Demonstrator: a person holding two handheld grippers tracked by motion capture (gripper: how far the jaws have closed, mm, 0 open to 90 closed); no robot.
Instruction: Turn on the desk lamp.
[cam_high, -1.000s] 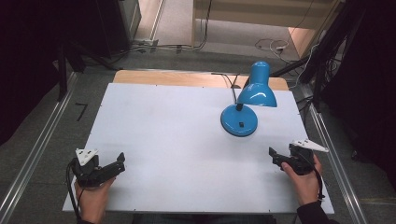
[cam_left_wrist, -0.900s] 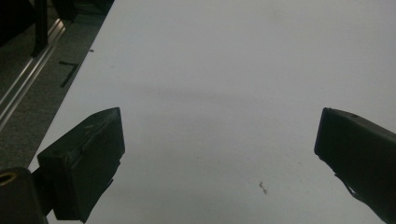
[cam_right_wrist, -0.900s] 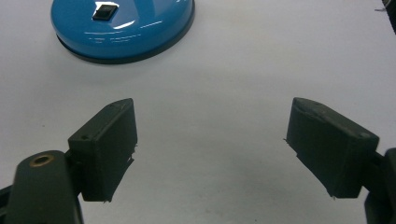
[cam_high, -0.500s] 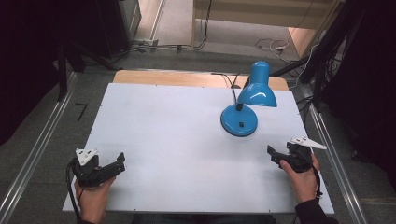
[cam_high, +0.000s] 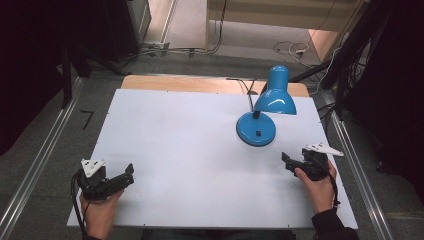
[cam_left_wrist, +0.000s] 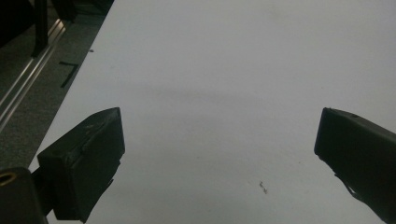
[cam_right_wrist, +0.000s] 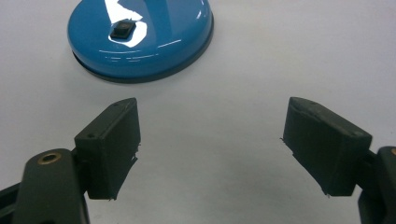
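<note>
**Two open grippers, one blue desk lamp waiting**

Two grippers are out over the white table (cam_high: 200, 150), and neither has anything in it. The right gripper (cam_high: 290, 162) sits near the right edge with its jaws spread wide, pointing towards the blue lamp (cam_high: 265, 107), which stands just beyond it on the far right part of the table. The left gripper (cam_high: 122, 177) rests at the near left corner, well apart from the lamp, jaws likewise parted over bare tabletop.

From where I stand, the lamp looks like painted metal: glossy, hard, and likely slick under the black pads. The round base (cam_right_wrist: 140, 39) is low, wide and probably weighted, so it should slide rather than tip, but its domed top offers little to pinch. The thin neck above the base looks the surer hold; the shade (cam_high: 275, 97) is smooth and flared, easy to lose. A small black switch (cam_right_wrist: 122, 30) sits on the base, and the cord (cam_high: 240, 82) trails off the back edge, which may drag.
</note>
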